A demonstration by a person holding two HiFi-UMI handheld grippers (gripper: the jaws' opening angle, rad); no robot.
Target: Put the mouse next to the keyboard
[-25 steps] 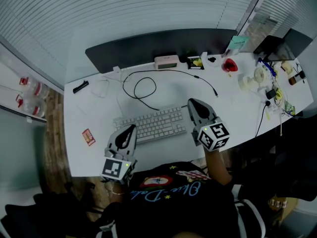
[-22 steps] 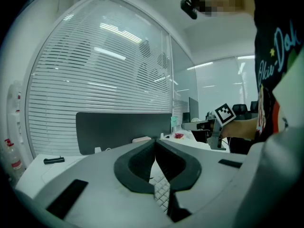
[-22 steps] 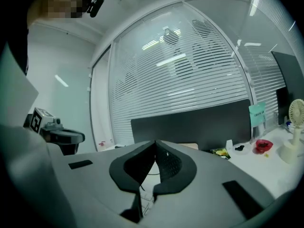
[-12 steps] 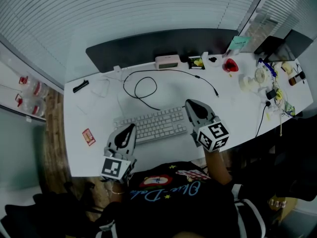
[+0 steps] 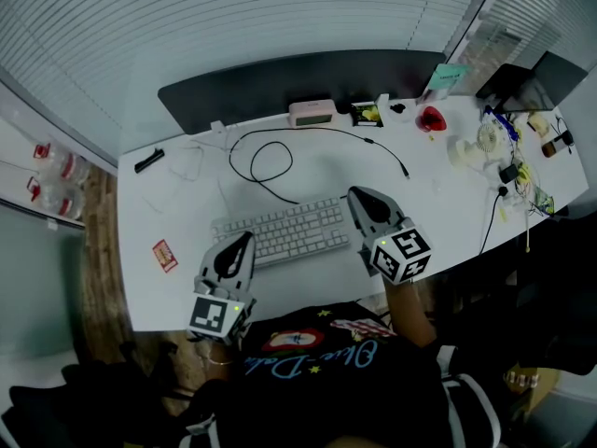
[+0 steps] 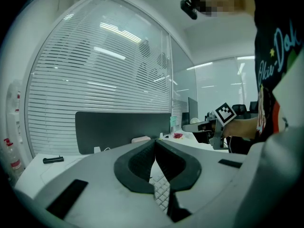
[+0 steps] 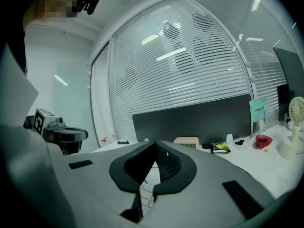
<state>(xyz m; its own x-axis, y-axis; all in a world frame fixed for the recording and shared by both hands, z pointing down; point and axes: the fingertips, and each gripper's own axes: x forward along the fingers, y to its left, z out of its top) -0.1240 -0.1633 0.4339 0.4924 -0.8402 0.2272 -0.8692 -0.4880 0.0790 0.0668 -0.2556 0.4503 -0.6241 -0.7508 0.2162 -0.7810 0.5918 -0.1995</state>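
A white keyboard (image 5: 280, 234) lies on the white desk (image 5: 187, 208) near its front edge. I cannot make out a mouse in any view. My left gripper (image 5: 244, 242) hovers at the keyboard's near left corner, jaws shut with nothing between them (image 6: 155, 146). My right gripper (image 5: 358, 195) hangs over the keyboard's right end, also shut and empty (image 7: 156, 146). Keyboard keys (image 6: 161, 194) show below the left gripper's closed jaws, and a strip of keys (image 7: 145, 199) shows under the right gripper's jaws.
A black cable (image 5: 270, 161) loops across the desk behind the keyboard. At the back stand a dark divider panel (image 5: 298, 82) and a pink box (image 5: 312, 112). A red item (image 5: 430, 119), a small fan (image 5: 490, 138) and clutter fill the right end. A black pen (image 5: 149, 161) lies far left.
My right gripper has edged slightly left, over the keyboard's right end. The left gripper has stayed where it was.
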